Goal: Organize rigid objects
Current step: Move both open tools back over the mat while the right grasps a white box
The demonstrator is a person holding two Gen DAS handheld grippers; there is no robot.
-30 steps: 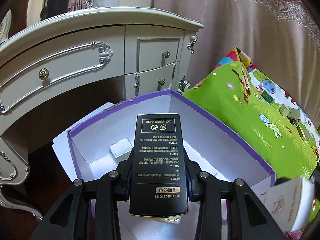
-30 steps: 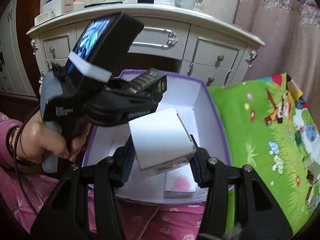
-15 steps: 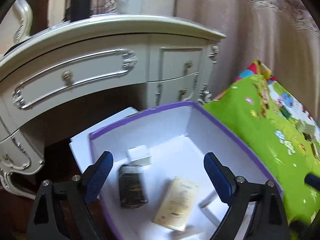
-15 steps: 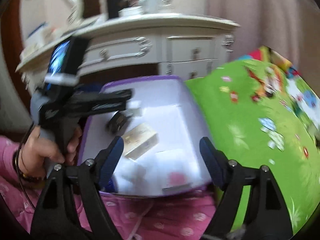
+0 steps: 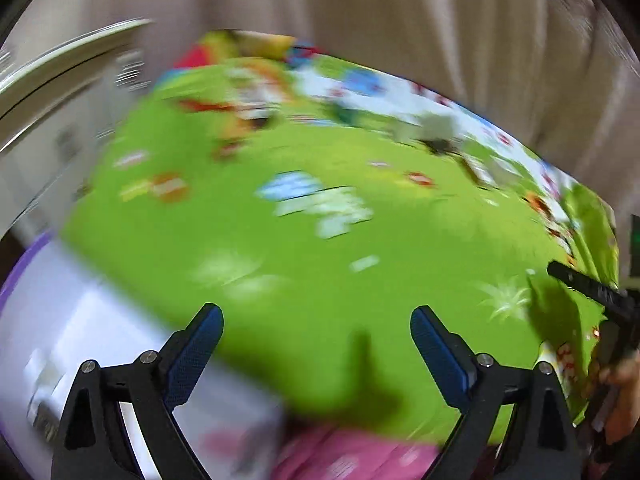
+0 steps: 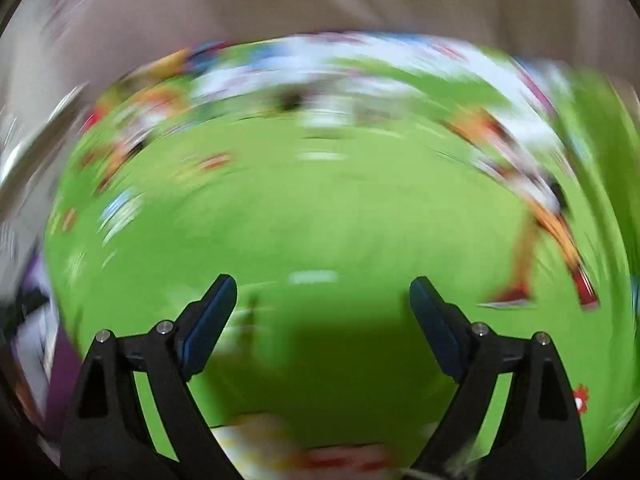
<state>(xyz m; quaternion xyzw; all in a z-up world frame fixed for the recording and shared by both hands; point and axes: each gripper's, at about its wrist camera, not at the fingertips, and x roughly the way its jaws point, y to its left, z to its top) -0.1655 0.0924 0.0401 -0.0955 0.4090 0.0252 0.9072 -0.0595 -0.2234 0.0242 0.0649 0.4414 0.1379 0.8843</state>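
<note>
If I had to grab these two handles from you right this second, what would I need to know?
Left gripper: jaws opening, nothing between them, over the green play mat.
Right gripper: jaws opening, also empty, over the same mat.
The purple-rimmed box sits at the mat's left edge; its contents are too blurred to make out.
Done: neither gripper carries anything now.
Left: small things at the mat's far side, blurred, probably next.

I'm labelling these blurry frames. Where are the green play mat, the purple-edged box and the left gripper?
green play mat [image 5: 312,280]: left wrist view, bare green middle.
purple-edged box [image 5: 80,320]: left wrist view, white inside wall.
left gripper [image 5: 316,320]: left wrist view, midway between fingertips, jaws opening, empty.
</note>
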